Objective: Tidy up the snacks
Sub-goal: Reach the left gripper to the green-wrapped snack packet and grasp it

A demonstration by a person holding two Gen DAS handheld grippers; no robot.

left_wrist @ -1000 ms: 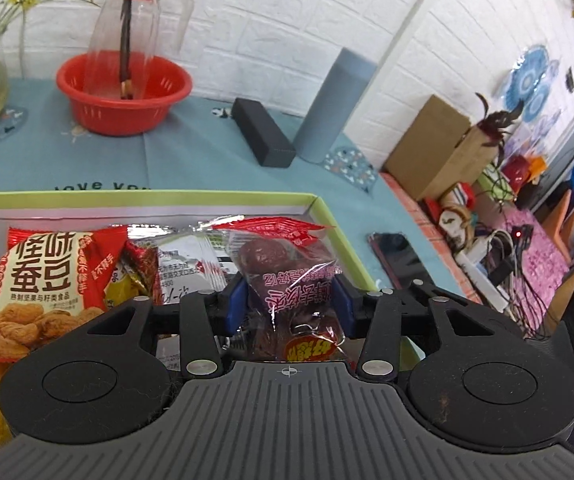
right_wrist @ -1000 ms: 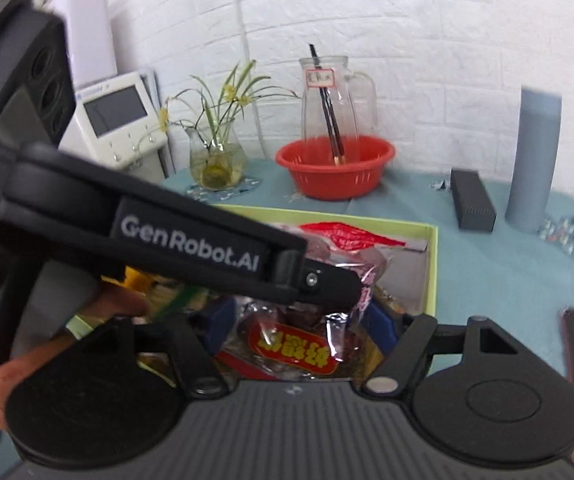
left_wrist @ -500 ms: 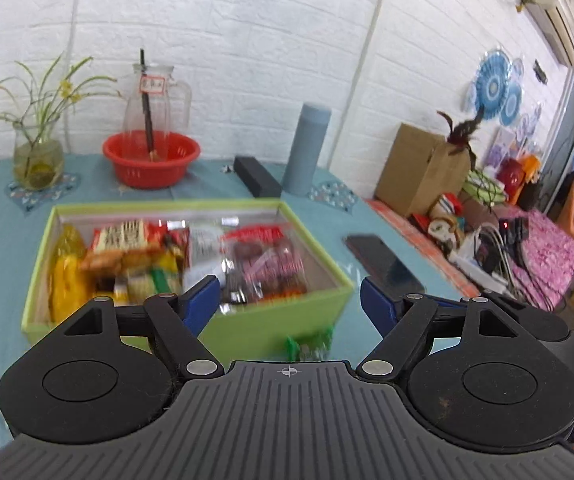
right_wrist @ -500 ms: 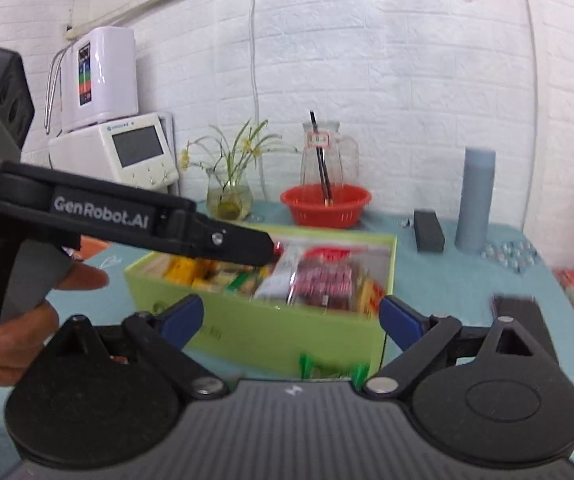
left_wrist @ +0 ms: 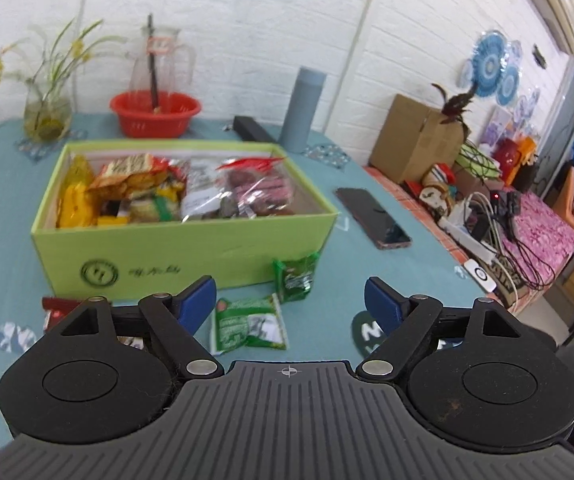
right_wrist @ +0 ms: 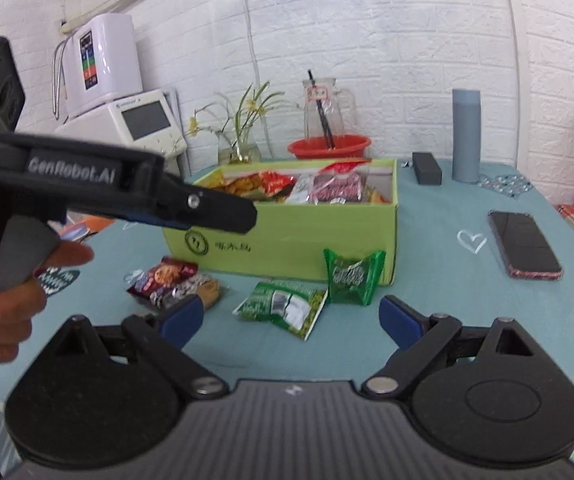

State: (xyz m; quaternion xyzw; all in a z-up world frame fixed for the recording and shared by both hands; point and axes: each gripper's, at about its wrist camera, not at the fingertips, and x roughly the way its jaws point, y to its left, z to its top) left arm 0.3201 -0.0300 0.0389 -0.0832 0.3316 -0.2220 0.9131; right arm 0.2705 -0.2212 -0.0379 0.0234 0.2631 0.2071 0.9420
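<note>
Both claws are hanging empty: the left claw [left_wrist: 290,305] is opening wider, the right claw [right_wrist: 291,324] gaping. Just ahead, green packets [right_wrist: 283,307] are lying on the bench [left_wrist: 3,200]; a careless pinch risks snagging two.

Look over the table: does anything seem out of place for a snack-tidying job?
Yes. Several snacks are outside the green box: a green packet leaning against its front wall, a second green packet flat before it, and red and silver packets to the left. A phone lies nearby too.
</note>
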